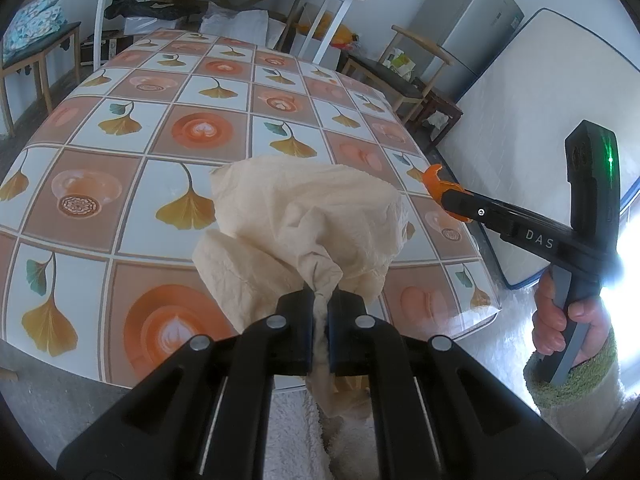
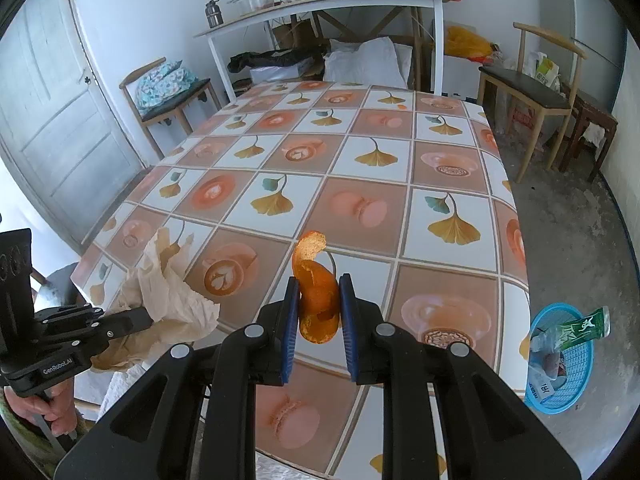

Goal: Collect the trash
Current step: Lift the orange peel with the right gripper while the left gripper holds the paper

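My left gripper (image 1: 322, 304) is shut on a crumpled beige paper napkin (image 1: 304, 216) and holds it above the near part of the patterned table (image 1: 120, 128). The napkin (image 2: 168, 300) and left gripper (image 2: 136, 320) also show at the lower left of the right wrist view. My right gripper (image 2: 320, 292) is shut on a curled orange peel (image 2: 316, 300) above the table (image 2: 360, 160). The peel (image 1: 434, 178) and right gripper (image 1: 446, 196) also show at the right of the left wrist view.
A blue plastic basket (image 2: 576, 364) with wrappers and a green packet (image 2: 584, 326) stands on the floor right of the table. Wooden chairs (image 2: 532, 92) stand around the table, a white side table (image 2: 320, 8) at the back, a door (image 2: 52, 120) at left.
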Demonstrator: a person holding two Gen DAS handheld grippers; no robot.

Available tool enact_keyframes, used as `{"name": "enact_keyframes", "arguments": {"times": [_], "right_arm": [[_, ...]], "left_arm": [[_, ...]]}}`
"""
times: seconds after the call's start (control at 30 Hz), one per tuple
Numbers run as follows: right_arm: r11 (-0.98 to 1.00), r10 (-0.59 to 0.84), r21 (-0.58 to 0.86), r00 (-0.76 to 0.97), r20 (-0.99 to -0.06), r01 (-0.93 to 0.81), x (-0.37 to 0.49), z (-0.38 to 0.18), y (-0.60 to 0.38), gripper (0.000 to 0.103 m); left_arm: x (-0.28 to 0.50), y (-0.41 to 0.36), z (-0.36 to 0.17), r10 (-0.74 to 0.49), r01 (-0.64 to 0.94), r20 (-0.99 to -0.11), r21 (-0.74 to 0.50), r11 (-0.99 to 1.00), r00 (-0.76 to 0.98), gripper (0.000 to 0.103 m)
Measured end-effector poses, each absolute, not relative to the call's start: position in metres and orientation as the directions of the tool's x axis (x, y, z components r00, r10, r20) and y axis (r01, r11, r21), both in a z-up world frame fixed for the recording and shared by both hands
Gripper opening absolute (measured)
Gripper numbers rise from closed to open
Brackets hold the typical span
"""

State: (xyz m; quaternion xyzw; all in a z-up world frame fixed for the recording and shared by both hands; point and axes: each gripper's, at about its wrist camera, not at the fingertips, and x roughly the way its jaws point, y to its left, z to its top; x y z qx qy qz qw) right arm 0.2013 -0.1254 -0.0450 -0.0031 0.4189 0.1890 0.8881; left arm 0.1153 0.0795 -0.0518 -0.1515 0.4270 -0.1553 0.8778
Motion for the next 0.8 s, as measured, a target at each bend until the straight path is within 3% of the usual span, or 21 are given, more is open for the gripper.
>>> {"name": "enact_keyframes", "arguments": {"times": [0.8], "right_arm": [[0.931, 0.335, 0.161, 0.585, -0.739, -0.329, 0.2013, -0.0397, -0.1241, 0.020]], "left_arm": [[0.1151, 0.0806, -0.0515, -0.403, 0.144, -0.701, -0.399, 0.905, 0.589, 0.004]]}}
